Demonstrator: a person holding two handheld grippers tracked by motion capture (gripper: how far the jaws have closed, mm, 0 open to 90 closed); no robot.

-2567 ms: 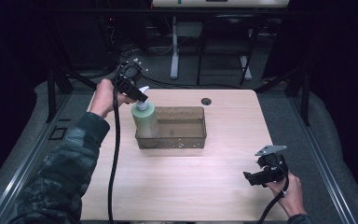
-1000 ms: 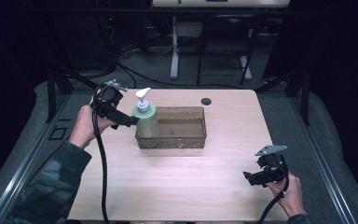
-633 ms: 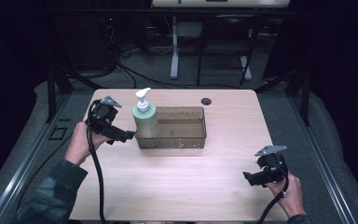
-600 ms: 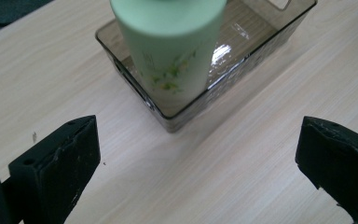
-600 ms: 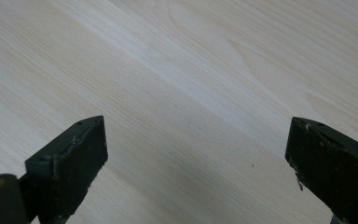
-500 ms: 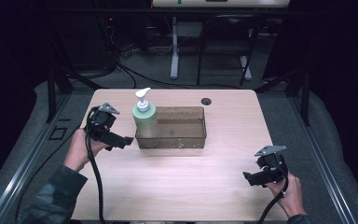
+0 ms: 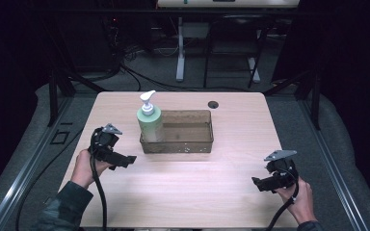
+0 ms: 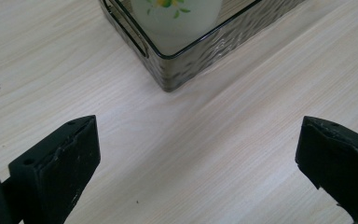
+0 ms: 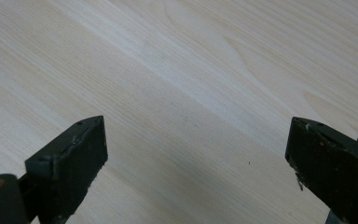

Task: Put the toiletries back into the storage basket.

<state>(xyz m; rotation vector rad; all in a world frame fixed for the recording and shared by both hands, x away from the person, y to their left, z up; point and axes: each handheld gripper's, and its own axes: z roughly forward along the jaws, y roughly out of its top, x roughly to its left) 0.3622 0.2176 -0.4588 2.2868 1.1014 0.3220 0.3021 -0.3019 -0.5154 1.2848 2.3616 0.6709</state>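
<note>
So there's a clear smoky plastic bin with dimpled walls (image 7: 183, 144) sitting around the middle of the light wooden bench (image 7: 188, 192), a bit toward the far edge. Standing upright in its left end is a pale green pump soap bottle with a white nozzle (image 7: 149, 122); from the left gripper view you can see little flower prints on it (image 8: 177, 11). Rest of the bin looks bare. The left tool (image 7: 125, 161) hovers just off the bin's near-left corner, jaws spread wide, gripping nothing. The right tool (image 7: 259, 183) sits near the bench's near-right corner, well apart from the bin, also wide open with just bare wood between its jaws.
</note>
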